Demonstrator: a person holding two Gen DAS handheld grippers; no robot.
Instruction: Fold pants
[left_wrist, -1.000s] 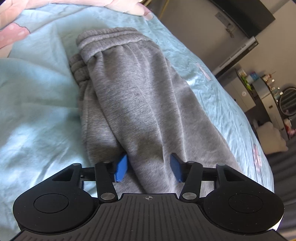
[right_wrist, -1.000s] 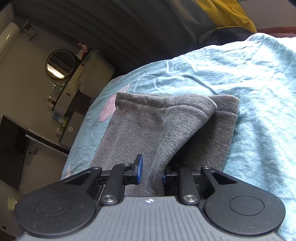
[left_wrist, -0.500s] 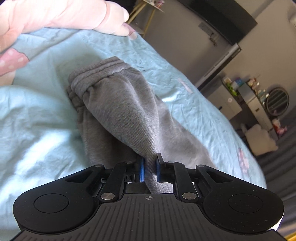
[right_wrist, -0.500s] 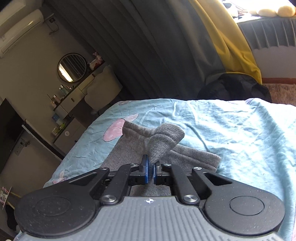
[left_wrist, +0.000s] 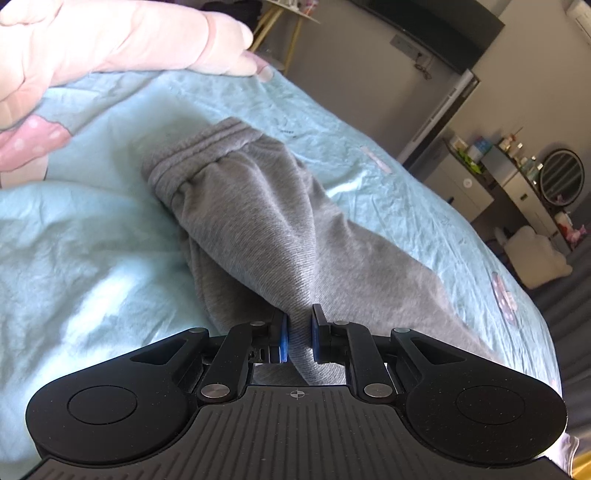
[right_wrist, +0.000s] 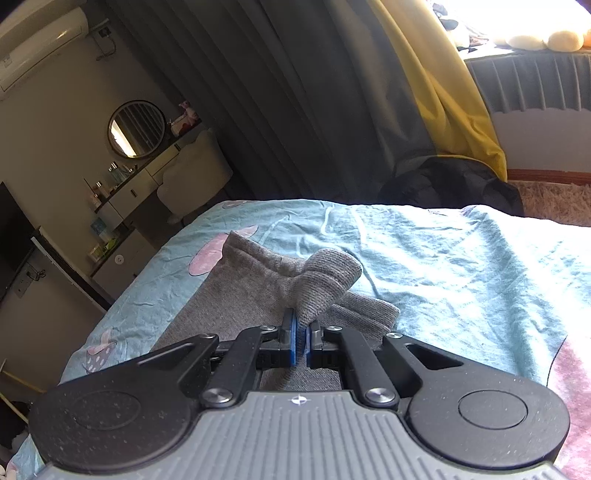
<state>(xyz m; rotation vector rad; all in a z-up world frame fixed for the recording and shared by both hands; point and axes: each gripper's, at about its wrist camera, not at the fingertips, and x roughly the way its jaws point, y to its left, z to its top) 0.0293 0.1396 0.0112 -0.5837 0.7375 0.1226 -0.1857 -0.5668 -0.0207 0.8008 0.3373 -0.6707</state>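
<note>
Left wrist view — left gripper (left_wrist: 299, 334) fingers pinch pants (left_wrist: 258, 206); right gripper (right_wrist: 300, 341) fingers pinch cuff edge — bedsheet (right_wrist: 461, 266) open around.

Both fisheye views look forward and downward along their own jaws, close over the bed (left_wrist: 92, 240). The left faces the pants' (left_wrist: 266, 206) waistband, the right the cuffs; both share the dresser (right_wrist: 122, 206) with its mirror.
</note>
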